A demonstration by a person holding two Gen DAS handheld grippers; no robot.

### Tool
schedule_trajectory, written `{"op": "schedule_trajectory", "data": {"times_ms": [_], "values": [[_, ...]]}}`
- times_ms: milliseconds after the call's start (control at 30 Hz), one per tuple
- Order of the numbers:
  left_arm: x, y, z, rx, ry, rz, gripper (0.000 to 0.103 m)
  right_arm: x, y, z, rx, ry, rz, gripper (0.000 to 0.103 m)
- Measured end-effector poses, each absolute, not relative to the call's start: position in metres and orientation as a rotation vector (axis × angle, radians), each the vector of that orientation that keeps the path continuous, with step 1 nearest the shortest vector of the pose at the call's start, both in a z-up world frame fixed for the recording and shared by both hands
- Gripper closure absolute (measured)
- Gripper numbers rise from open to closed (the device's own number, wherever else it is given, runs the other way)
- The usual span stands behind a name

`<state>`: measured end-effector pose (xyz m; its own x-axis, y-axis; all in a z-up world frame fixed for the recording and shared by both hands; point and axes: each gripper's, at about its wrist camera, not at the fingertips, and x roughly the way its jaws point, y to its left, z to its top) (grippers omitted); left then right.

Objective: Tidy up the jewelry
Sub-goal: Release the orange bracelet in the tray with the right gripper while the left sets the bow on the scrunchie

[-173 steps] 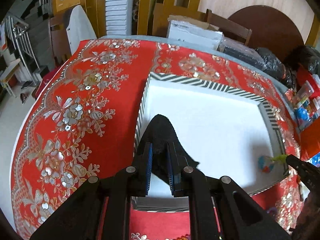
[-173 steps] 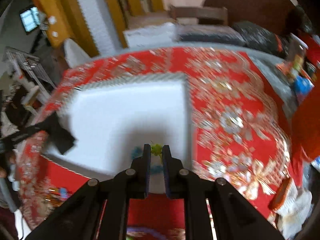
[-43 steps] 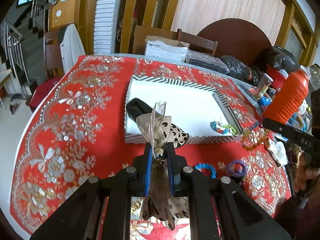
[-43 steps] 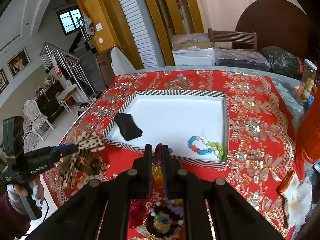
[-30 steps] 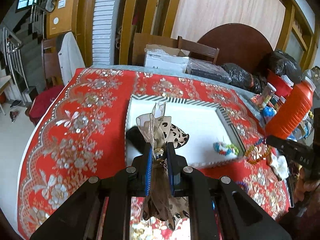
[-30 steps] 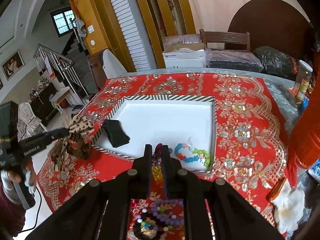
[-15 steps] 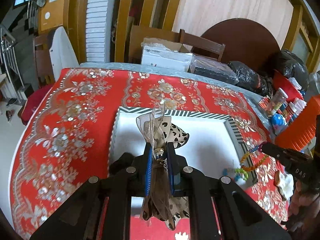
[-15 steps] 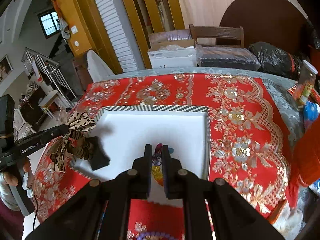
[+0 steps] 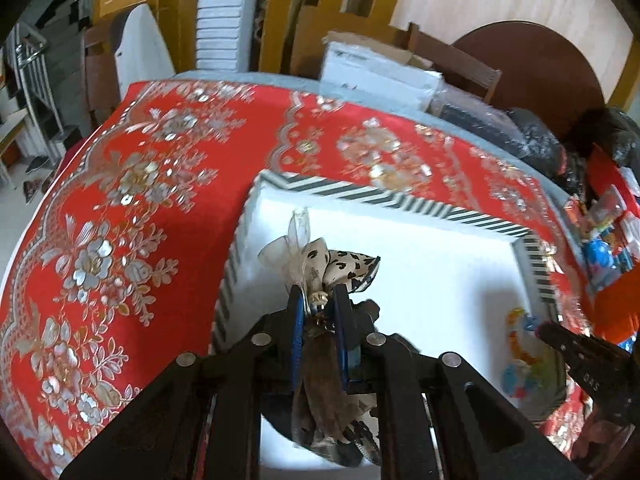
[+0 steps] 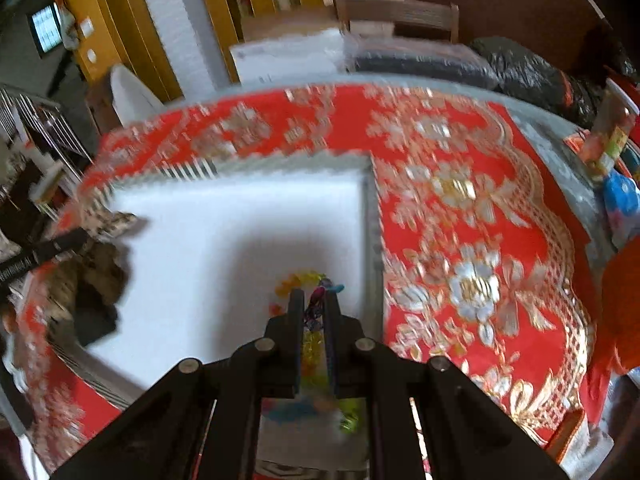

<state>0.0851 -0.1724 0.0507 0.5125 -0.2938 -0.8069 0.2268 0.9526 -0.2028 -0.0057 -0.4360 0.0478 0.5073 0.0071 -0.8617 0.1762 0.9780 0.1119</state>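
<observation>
My left gripper [image 9: 317,300] is shut on a leopard-print hair bow [image 9: 344,268] and holds it over the near left part of the white tray [image 9: 404,200]. My right gripper [image 10: 314,300] is shut on a coloured bead bracelet [image 10: 310,344] low over the tray's near right corner [image 10: 370,216]. A bead bracelet [image 9: 520,356] lies in that corner. A black pouch [image 10: 94,320] lies in the tray's near left, mostly hidden behind my left fingers. The left gripper with the bow [image 10: 108,220] shows at the left of the right wrist view.
The tray sits on a red flowered tablecloth [image 9: 120,216]. Boxes and black bags [image 10: 520,68] line the far edge. An orange bottle [image 10: 624,292] and small packets [image 9: 608,224] stand at the right.
Both grippers have moved forward and down over the tray with their items. The bow now hangs over the tray's left side, the bracelet over the right corner.
</observation>
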Motion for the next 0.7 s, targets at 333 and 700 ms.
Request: {"op": "schedule_trajectory", "data": {"times_ms": [333, 700], "values": [[0.081, -0.161, 0.051, -0.108, 0.958, -0.337, 0.077, -0.020, -0.428, 0.041, 0.151, 1.026, -0.093, 0.073], [0.049, -0.157, 0.082, -0.054, 0.873, -0.337, 0.076, -0.052, -0.416, 0.071, 0.176, 0.962, -0.052, 0.058]]}}
